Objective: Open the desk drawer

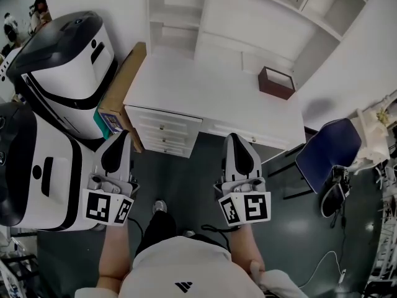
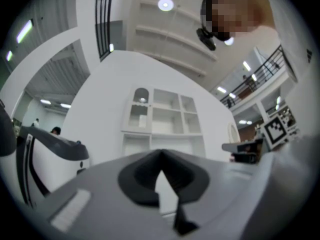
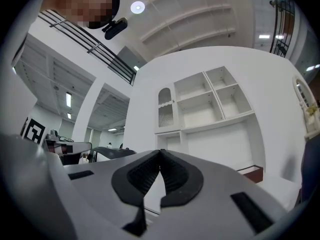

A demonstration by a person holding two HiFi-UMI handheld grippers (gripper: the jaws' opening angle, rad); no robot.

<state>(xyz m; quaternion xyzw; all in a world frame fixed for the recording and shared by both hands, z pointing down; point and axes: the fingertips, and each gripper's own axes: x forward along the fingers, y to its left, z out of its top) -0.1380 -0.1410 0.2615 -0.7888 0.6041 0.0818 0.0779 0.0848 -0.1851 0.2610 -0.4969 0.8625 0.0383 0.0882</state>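
A white desk [image 1: 205, 85] stands ahead of me, with a stack of three knobbed drawers [image 1: 162, 132] under its left end and a shallow drawer [image 1: 242, 134] under the middle. All the drawers are closed. My left gripper [image 1: 122, 134] is held short of the desk's front, near the drawer stack, touching nothing. My right gripper [image 1: 237, 136] hovers just before the shallow drawer. In the left gripper view the left gripper [image 2: 161, 154] has its tips together and empty. The right gripper view shows the right gripper [image 3: 160, 151] shut and empty too.
A dark brown open box [image 1: 276, 82] sits on the desk's right rear. A white shelf unit [image 1: 248, 11] rises behind the desk. A cardboard box [image 1: 124, 82] leans at the desk's left side beside large white machines [image 1: 68, 73]. A blue chair [image 1: 329, 151] stands to the right.
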